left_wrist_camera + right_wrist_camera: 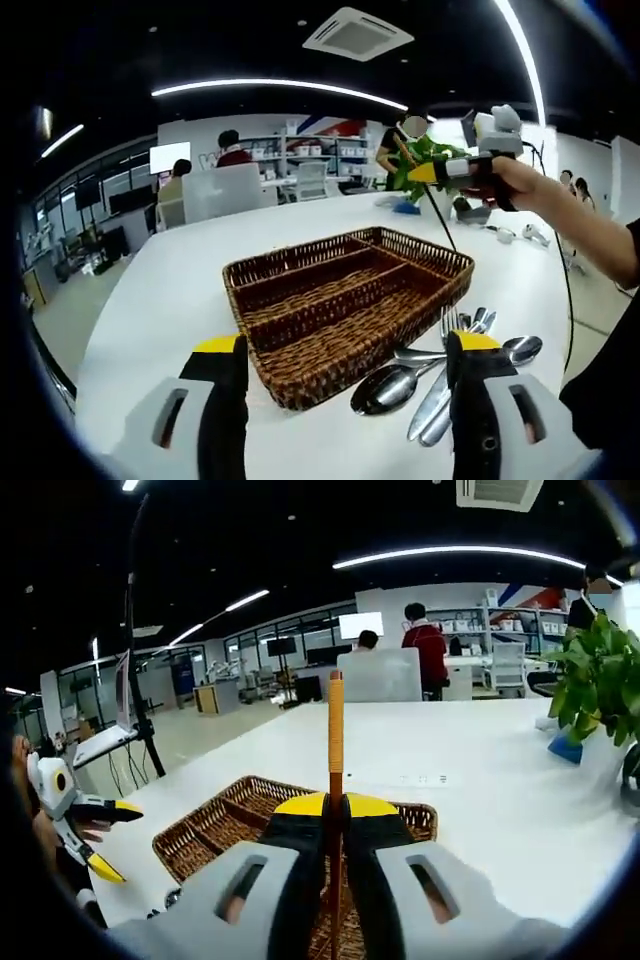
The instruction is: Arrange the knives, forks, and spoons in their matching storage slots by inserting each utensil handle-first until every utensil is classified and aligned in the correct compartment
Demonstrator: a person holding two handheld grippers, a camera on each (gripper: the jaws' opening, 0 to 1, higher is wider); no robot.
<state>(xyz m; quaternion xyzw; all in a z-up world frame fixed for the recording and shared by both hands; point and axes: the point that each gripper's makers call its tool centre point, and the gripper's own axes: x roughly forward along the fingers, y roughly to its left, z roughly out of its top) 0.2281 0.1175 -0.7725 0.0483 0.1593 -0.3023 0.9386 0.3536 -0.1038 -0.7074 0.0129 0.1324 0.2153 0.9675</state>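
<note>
left tool (345,365): jaws apart, holding nothing, low before wicker tray (350,290) | right tool (335,815): clamped on upright wooden-handled utensil (336,730) above tray | spoons and forks (455,365) piled on white surface (170,290) beside tray

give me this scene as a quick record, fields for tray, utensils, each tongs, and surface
tray: brown wicker basket, several long slots, no utensils seen inside
utensils: spoons and forks piled on the table beside the basket
left tongs: open, low over the basket's near edge
right tongs: shut on a brown stick-like utensil, raised above the basket
surface: white table
</note>
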